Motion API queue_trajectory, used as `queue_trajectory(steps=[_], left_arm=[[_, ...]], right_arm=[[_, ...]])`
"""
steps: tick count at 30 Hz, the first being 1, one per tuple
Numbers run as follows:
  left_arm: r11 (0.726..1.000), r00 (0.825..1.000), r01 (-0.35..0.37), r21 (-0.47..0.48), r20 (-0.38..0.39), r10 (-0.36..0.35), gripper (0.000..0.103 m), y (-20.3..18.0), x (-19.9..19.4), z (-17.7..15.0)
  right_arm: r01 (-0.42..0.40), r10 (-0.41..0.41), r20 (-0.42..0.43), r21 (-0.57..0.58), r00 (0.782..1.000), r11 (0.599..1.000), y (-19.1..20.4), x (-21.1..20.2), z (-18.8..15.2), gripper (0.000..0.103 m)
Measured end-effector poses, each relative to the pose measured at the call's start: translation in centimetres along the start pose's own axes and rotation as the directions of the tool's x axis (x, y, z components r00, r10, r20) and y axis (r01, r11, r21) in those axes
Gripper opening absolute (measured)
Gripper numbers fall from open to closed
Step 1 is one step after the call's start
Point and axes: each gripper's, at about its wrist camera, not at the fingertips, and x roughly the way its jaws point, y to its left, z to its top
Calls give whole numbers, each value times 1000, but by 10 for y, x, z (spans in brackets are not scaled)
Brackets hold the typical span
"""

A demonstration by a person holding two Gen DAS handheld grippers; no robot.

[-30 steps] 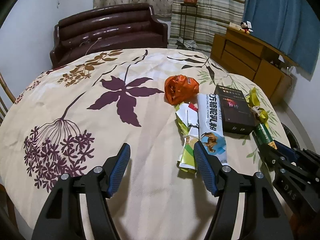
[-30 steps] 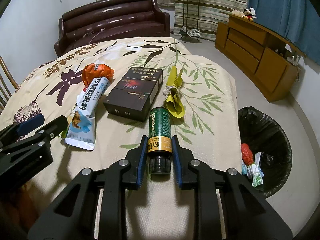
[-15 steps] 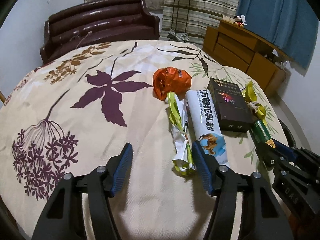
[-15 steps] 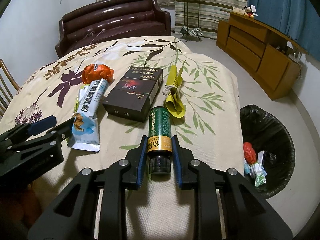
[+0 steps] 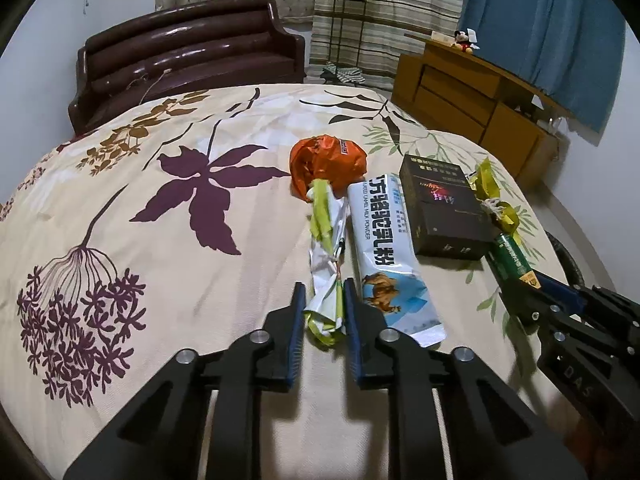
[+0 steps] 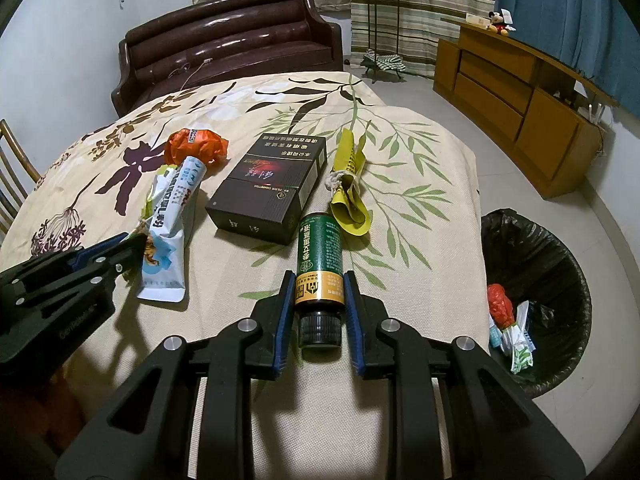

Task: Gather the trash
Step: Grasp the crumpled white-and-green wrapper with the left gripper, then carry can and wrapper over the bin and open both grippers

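Observation:
On the floral tablecloth (image 5: 160,280) lies a row of trash. My left gripper (image 5: 323,292) is shut on the near end of a crumpled white and green wrapper (image 5: 326,248), which still rests on the cloth. My right gripper (image 6: 318,280) is shut on a green bottle (image 6: 320,256) with a black cap, lying on its side. Between them lie a white and blue powder pouch (image 5: 384,240), a dark box (image 5: 440,208) and an orange bag (image 5: 328,164). A yellow wrapper (image 6: 350,184) lies beyond the bottle.
A black-lined trash bin (image 6: 536,256) stands on the floor right of the table, with some rubbish inside. A brown sofa (image 5: 192,56) sits behind the table, a wooden cabinet (image 6: 520,92) at the far right, and a chair back (image 6: 12,168) at the left edge.
My left gripper has shifted right along the table and its jaws have shut on the white and green wrapper, squeezing it narrow. The right gripper and its bottle have not moved.

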Motion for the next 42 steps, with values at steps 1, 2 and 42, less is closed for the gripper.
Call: queue_trajectory(steps=[1, 2, 42], left_arm=[[1000, 1000, 1, -3, 1, -1, 18, 1, 0, 0], [1000, 1000, 2, -7, 1, -2, 18, 2, -1, 0], [999, 988, 51, 19, 143, -53, 18, -52, -65, -11]], right_arm=[[0, 0, 0, 0, 1000, 1000, 0, 0, 0, 23], [-1, 1, 0, 0, 1000, 1000, 0, 0, 0, 23], [74, -82, 136, 65, 987, 995, -49, -67, -15, 23]])
